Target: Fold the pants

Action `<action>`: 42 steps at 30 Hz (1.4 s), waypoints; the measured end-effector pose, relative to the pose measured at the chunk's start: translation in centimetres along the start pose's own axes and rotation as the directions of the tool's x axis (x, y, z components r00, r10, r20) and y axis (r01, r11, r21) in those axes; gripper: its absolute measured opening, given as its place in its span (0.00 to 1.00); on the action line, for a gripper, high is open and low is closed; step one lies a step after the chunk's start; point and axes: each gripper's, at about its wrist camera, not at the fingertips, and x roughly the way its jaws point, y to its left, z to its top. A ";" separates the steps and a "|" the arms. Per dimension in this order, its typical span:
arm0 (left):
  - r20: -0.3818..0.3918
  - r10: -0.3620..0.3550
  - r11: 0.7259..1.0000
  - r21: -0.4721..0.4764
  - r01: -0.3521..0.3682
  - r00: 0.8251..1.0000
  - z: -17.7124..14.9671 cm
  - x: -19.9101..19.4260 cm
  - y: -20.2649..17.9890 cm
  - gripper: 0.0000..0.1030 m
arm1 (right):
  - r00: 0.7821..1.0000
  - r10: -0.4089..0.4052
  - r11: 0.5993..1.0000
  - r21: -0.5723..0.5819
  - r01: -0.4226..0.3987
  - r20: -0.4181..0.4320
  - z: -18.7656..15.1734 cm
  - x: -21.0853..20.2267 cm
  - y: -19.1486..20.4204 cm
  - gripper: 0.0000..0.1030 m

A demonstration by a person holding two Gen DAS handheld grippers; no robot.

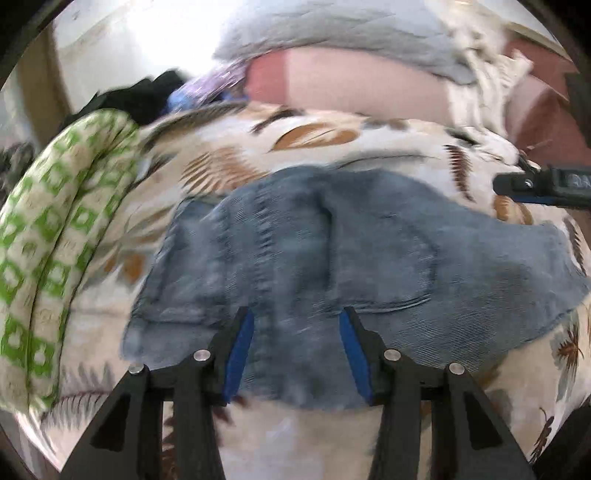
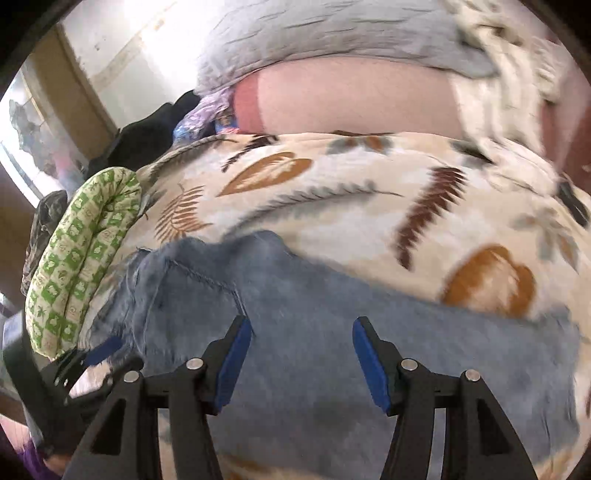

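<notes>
Blue denim pants [image 1: 332,251] lie flat on a leaf-patterned bed sheet [image 1: 229,155]; they also show in the right wrist view [image 2: 314,325]. My left gripper [image 1: 297,317] is open and empty, its blue pads just above the near part of the denim. My right gripper [image 2: 303,328] is open and empty over the denim. The right gripper's tip shows at the right edge of the left wrist view [image 1: 532,184], and the left gripper shows at the lower left of the right wrist view [image 2: 92,362].
A rolled green-and-white cloth [image 1: 55,236] lies along the left edge of the bed, also in the right wrist view [image 2: 85,258]. A grey blanket [image 1: 332,29] and pink bedding [image 1: 351,81] lie at the far side. Dark clothes [image 2: 147,136] are piled at the far left.
</notes>
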 end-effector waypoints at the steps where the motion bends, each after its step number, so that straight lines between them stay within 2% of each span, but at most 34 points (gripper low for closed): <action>1: -0.018 -0.002 1.000 -0.030 0.002 1.000 0.0 0.1 0.9 0.48 | 1.000 0.011 1.000 -0.009 -0.011 -0.016 0.9 1.3 0.5 0.60; 3: -0.053 -0.008 0.998 -0.056 0.005 0.999 -0.1 0.3 2.3 0.48 | 0.999 0.001 0.999 -0.036 -0.003 -0.040 1.8 3.4 1.4 0.60; 5: -0.098 -0.084 0.992 -0.099 0.074 0.992 -0.6 0.4 3.4 0.48 | 0.998 -0.006 0.998 -0.069 0.002 -0.060 3.2 5.9 2.2 0.60; 11: -0.173 -0.214 0.969 -0.159 0.187 0.961 -1.5 0.9 4.8 0.54 | 0.988 -0.020 0.992 -0.127 0.000 -0.154 6.0 11.7 3.2 0.60; 15: -0.227 -0.204 0.968 -0.193 0.162 0.952 -2.0 2.6 5.7 0.54 | 0.979 0.000 0.993 -0.119 -0.025 -0.202 6.5 13.9 3.1 0.59; 16: -0.231 -0.205 0.966 -0.204 0.159 0.951 -2.0 2.9 5.9 0.54 | 0.976 0.001 0.993 -0.115 -0.026 -0.216 6.5 14.4 3.1 0.53; 18: -0.227 -0.201 0.968 -0.197 0.157 0.953 -2.0 3.0 5.9 0.54 | 0.969 0.006 0.993 -0.110 -0.034 -0.247 6.4 15.2 3.2 0.40; 22: -0.222 -0.155 0.982 -0.141 0.126 0.963 -2.0 3.2 5.0 0.54 | 0.977 -0.108 0.976 -0.206 0.068 -0.186 6.6 14.8 5.0 0.20; 27: -0.216 -0.142 0.986 -0.117 0.118 0.966 -2.2 3.1 4.8 0.54 | 0.971 -0.143 0.974 -0.201 0.103 -0.192 7.0 15.7 4.9 0.18; 28: -0.216 -0.140 0.987 -0.112 0.117 0.966 -2.2 3.1 4.7 0.54 | 0.971 -0.151 0.973 -0.201 0.113 -0.186 7.0 15.8 4.8 0.15; 29: -0.214 -0.138 0.987 -0.108 0.117 0.967 -2.3 3.1 4.7 0.54 | 0.967 -0.194 0.965 -0.208 0.157 -0.167 7.1 16.1 4.6 0.08; 30: -0.214 -0.136 0.988 -0.103 0.116 0.967 -2.3 3.0 4.9 0.54 | 0.964 -0.205 0.964 -0.204 0.169 -0.167 7.1 16.6 4.4 0.07; 34: -0.203 -0.137 0.987 -0.105 0.118 0.970 -2.4 2.8 5.2 0.54 | 0.971 -0.170 0.976 -0.168 0.142 -0.168 7.1 16.8 3.9 0.07; 37: -0.145 -0.142 0.987 -0.102 0.128 0.979 -1.9 1.2 5.1 0.54 | 0.972 -0.155 0.981 -0.146 0.130 -0.177 7.0 16.9 3.5 0.07; 39: -0.090 -0.188 0.980 -0.089 0.180 0.978 -1.6 -0.3 4.3 0.54 | 0.971 -0.157 0.981 -0.143 0.132 -0.181 7.0 16.9 3.6 0.07; 40: -0.062 -0.251 0.966 -0.081 0.246 0.966 -1.5 -1.1 3.5 0.54 | 0.970 -0.160 0.980 -0.147 0.134 -0.182 7.0 16.9 3.6 0.07; 42: -0.022 -0.303 0.952 -0.043 0.302 0.953 -1.3 -1.9 2.2 0.54 | 0.969 -0.161 0.978 -0.160 0.131 -0.188 7.0 16.9 3.7 0.07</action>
